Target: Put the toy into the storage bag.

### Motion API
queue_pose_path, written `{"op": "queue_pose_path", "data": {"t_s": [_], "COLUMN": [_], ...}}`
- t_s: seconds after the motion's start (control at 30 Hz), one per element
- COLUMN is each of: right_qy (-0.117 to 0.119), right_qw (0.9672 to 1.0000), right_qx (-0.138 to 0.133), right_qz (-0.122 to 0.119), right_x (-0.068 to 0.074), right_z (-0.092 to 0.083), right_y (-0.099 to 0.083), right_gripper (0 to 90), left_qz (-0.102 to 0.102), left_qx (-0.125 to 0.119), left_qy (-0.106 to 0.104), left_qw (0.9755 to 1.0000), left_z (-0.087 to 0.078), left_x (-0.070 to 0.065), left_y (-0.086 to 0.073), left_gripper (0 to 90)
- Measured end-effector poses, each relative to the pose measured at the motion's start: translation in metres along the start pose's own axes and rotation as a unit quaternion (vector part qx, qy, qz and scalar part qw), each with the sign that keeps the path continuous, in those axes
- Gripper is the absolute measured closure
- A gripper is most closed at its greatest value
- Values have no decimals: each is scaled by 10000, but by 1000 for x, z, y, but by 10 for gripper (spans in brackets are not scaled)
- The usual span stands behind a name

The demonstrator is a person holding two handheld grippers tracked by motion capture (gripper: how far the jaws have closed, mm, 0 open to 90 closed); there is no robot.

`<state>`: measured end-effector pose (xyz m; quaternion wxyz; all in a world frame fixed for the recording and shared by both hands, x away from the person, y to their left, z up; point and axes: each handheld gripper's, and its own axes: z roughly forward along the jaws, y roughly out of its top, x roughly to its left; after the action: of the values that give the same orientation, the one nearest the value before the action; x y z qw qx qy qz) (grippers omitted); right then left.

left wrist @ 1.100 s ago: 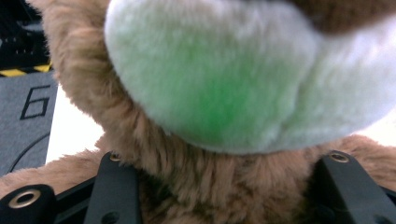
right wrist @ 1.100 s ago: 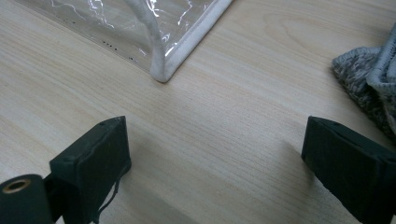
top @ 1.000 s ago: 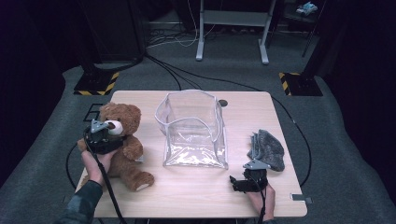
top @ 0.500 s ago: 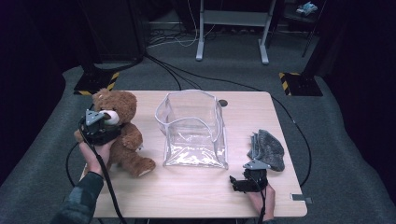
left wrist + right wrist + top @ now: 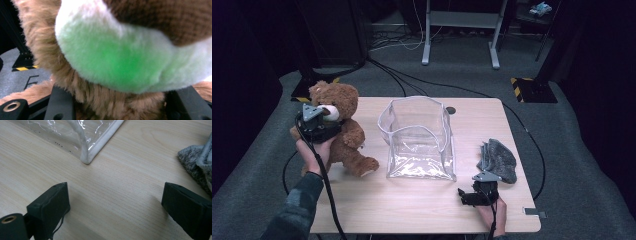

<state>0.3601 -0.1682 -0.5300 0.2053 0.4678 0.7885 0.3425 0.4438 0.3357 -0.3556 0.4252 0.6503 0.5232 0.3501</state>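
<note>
At the left end of the pale wooden table (image 5: 422, 205), the left gripper (image 5: 318, 126) has its jaws clamped on the neck of the brown plush teddy bear (image 5: 343, 131), which tilts upright beside the clear plastic open-topped bag (image 5: 419, 140). The grip looks sound; the lift should clear the bag's rim before lowering. The right gripper (image 5: 474, 194) rests with jaws spread wide, empty, near the folded grey knitted cloth (image 5: 498, 159), well placed to steady the bag.

Teddy bear (image 5: 343, 131): brown plush, white muzzle, sitting upright and lifted at the table's left edge, one leg sticking out toward the clear bag.
Neck fur (image 5: 105, 105): being pinched between black jaws under the muzzle.
Clear bag (image 5: 418, 140): standing open at table centre, just beside the bear, not touching.
</note>
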Motion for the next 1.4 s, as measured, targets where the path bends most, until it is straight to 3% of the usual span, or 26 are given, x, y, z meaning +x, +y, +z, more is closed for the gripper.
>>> {"op": "queue_pose_path", "data": {"t_s": [0.9, 1.4], "right_qy": [1, -16], "right_qw": [10000, 10000], "right_qx": [2, -4], "right_qz": [0, 22], "right_x": [0, 0], "right_z": [0, 0], "right_y": [0, 0], "right_gripper": [69, 69], "left_qz": [204, 152], "left_qx": [-304, -505], "left_qy": [228, 448], "left_qw": [9991, 9976], "left_z": [4, 7], "left_x": [-3, -3], "left_y": [66, 97], "left_gripper": [460, 455]}}
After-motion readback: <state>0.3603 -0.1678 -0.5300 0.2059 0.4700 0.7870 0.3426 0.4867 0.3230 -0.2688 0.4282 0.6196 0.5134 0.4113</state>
